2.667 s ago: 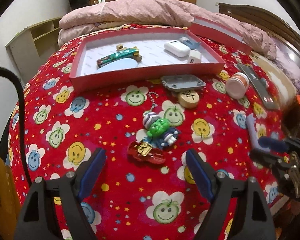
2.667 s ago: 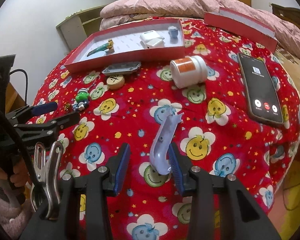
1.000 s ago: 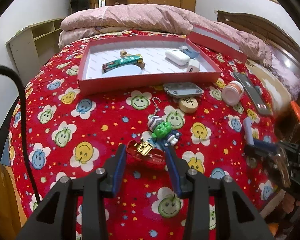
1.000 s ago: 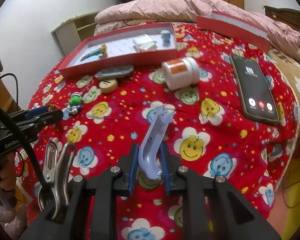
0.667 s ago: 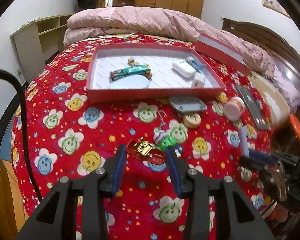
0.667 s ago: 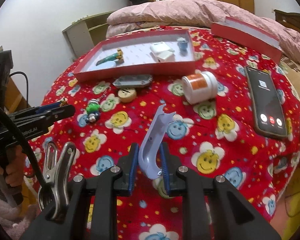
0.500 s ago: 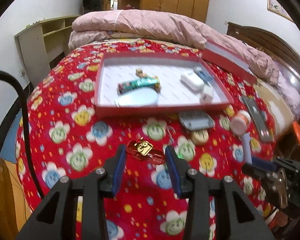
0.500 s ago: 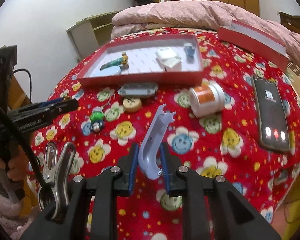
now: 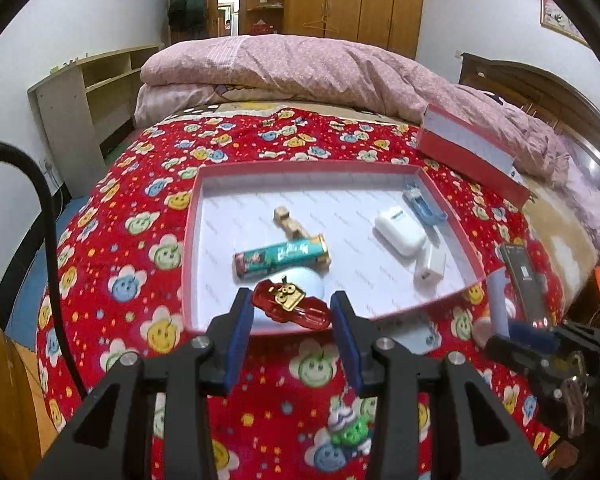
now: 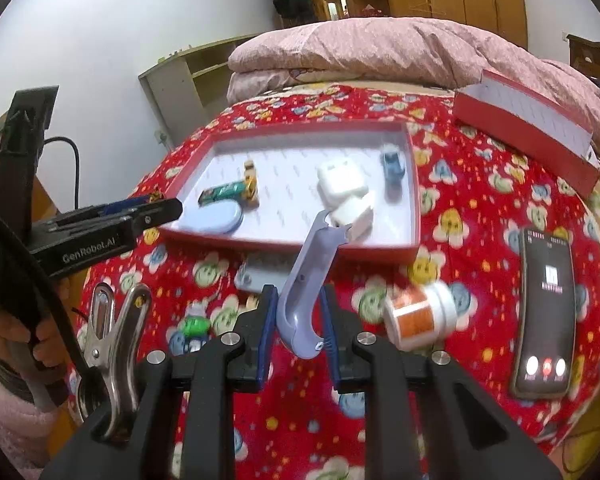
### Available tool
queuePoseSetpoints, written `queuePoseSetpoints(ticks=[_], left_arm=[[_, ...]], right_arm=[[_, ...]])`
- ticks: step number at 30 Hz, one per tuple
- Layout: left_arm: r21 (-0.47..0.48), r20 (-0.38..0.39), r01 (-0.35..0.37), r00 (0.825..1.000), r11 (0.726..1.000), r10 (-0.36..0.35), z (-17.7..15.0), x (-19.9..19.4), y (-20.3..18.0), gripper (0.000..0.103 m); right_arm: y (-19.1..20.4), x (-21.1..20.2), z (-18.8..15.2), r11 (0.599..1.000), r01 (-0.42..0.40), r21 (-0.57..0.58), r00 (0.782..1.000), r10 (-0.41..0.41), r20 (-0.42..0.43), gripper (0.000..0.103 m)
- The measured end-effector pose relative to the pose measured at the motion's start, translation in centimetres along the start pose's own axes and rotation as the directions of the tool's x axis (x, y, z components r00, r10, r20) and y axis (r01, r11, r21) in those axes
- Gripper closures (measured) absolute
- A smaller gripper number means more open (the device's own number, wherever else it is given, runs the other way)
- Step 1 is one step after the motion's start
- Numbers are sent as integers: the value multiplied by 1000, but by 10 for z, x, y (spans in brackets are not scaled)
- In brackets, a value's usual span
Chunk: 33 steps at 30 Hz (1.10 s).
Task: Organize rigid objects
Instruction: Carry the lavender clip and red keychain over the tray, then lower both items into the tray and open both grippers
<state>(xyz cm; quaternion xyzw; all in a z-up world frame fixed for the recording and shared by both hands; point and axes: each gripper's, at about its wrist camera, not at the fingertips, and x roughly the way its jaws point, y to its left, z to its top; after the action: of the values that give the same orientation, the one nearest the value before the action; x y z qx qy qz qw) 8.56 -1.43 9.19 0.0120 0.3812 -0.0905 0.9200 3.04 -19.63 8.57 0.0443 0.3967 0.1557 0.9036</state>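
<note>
My left gripper [image 9: 290, 310] is shut on a red hair clip [image 9: 290, 307] with a gold charm, held in the air over the near edge of the red tray [image 9: 188, 240]. My right gripper [image 10: 298, 322] is shut on a lavender plastic tool [image 10: 306, 280], raised above the bedspread in front of the same tray [image 10: 414, 184]. The tray holds a green tube [image 9: 280, 258], a wooden piece [image 9: 288, 222], a pale blue oval case [image 10: 216, 216], a white case [image 9: 400, 230], a white charger [image 9: 430, 268] and a small blue item [image 9: 420, 202].
On the red smiley bedspread lie a green toy keychain [image 10: 194, 326], a grey plate [image 10: 260, 274], an orange-labelled white jar [image 10: 420, 314] and a phone [image 10: 546, 304]. The tray's lid [image 9: 468, 156] rests at the back right. A pink quilt [image 9: 300, 68] lies behind.
Both grippers closed on their objects, lifted them off the bedspread and moved forward towards the tray. The hair clip now hangs over the tray's near edge.
</note>
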Motion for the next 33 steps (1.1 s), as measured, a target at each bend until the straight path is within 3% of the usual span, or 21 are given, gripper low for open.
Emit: queuePoseSetpoints(ticks=[14, 33], left_arm=[[-2, -7, -17, 1000, 1000, 17, 36, 40, 11, 61], [-2, -25, -43, 999, 999, 43, 62, 104, 22, 61]], right_arm=[[-27, 34, 55, 995, 88, -37, 996, -88, -10, 81], [-48, 82, 74, 983, 162, -85, 985, -167, -50, 81]])
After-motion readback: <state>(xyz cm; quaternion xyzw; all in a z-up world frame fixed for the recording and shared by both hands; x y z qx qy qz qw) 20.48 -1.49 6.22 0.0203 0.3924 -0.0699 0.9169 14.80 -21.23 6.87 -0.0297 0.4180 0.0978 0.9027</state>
